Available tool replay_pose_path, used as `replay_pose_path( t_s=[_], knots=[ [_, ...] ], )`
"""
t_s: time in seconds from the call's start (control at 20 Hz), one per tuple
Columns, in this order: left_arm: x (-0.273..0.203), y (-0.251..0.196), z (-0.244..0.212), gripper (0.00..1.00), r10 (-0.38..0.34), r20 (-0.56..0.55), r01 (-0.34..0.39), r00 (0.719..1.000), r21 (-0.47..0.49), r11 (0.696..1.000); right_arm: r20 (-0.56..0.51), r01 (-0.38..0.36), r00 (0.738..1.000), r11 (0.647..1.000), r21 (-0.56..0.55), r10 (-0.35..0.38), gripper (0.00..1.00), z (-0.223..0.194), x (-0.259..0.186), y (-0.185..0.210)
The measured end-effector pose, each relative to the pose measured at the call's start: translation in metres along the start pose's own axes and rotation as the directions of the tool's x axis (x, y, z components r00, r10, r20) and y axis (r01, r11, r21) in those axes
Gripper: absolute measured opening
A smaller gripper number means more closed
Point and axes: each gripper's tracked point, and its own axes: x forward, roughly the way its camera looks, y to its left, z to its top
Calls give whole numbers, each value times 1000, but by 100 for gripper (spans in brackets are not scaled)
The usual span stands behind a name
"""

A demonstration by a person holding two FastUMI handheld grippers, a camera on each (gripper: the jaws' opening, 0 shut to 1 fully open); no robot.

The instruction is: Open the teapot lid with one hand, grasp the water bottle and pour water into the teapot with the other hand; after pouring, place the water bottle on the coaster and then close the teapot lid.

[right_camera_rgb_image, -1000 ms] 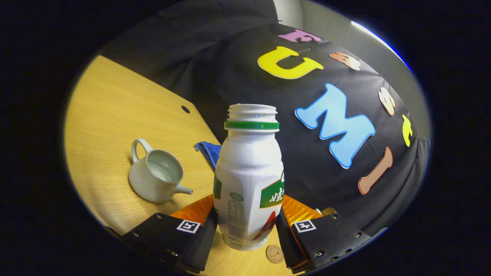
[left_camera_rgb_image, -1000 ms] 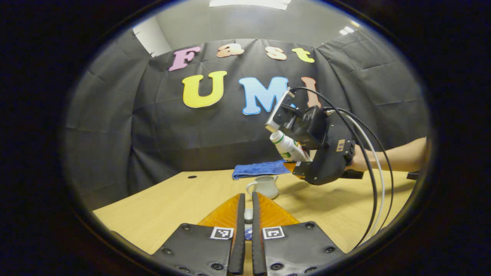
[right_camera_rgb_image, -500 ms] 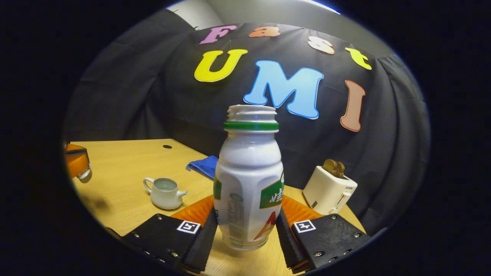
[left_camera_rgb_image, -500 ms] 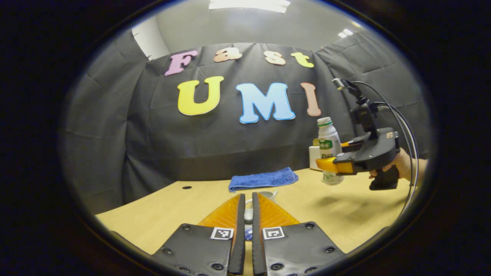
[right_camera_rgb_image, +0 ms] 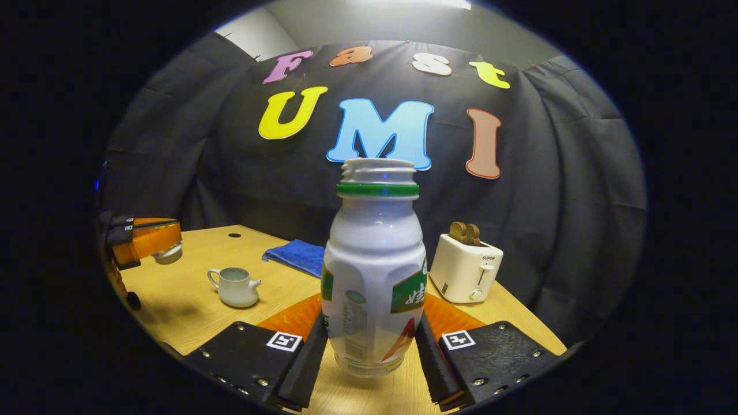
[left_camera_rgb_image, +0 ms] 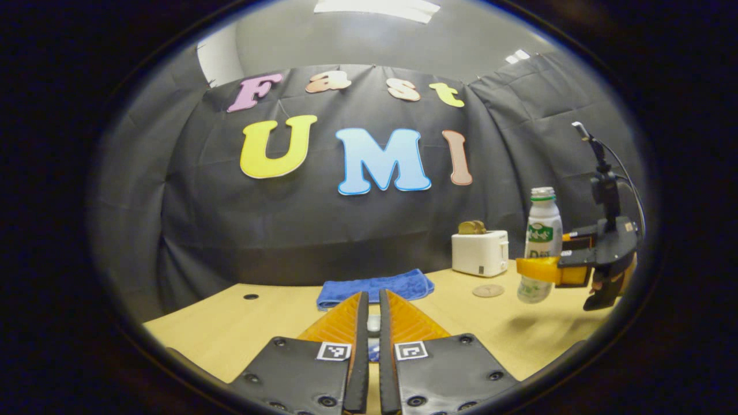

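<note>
A white bottle (right_camera_rgb_image: 375,271) with a green neck ring and no cap stands upright in my right gripper (right_camera_rgb_image: 373,314), which is shut on its lower body. In the left gripper view that bottle (left_camera_rgb_image: 541,242) hangs a little above the table, just right of the round brown coaster (left_camera_rgb_image: 488,290). The pale teapot (right_camera_rgb_image: 233,285) sits lidless on the table at the left. My left gripper (left_camera_rgb_image: 372,305) is shut on the small white lid (left_camera_rgb_image: 373,324). From the right gripper view, the left gripper (right_camera_rgb_image: 144,241) hovers left of and above the teapot with the lid (right_camera_rgb_image: 169,253).
A white toaster (left_camera_rgb_image: 480,252) with toast in it stands at the back right, behind the coaster. A folded blue towel (left_camera_rgb_image: 375,286) lies at the back of the wooden table (left_camera_rgb_image: 259,323). A small dark hole (left_camera_rgb_image: 250,297) marks the tabletop's far left.
The right gripper has swung the bottle from tilted above the teapot to upright and carried it right, towards the coaster. The left gripper keeps the lid and has turned slightly.
</note>
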Motion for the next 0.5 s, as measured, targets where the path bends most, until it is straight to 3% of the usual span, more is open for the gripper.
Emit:
replay_pose_path(
  t_s=[0.25,0.5],
  knots=[
    [62,13,-23,18,8,-63,-11,998,-43,999,-16,11,1000,1000,27,-11,74,-13,-3,-9],
    [89,23,-66,17,18,-166,-32,986,-82,996,-20,13,1000,999,39,-12,74,-18,-3,-13]
  ],
)
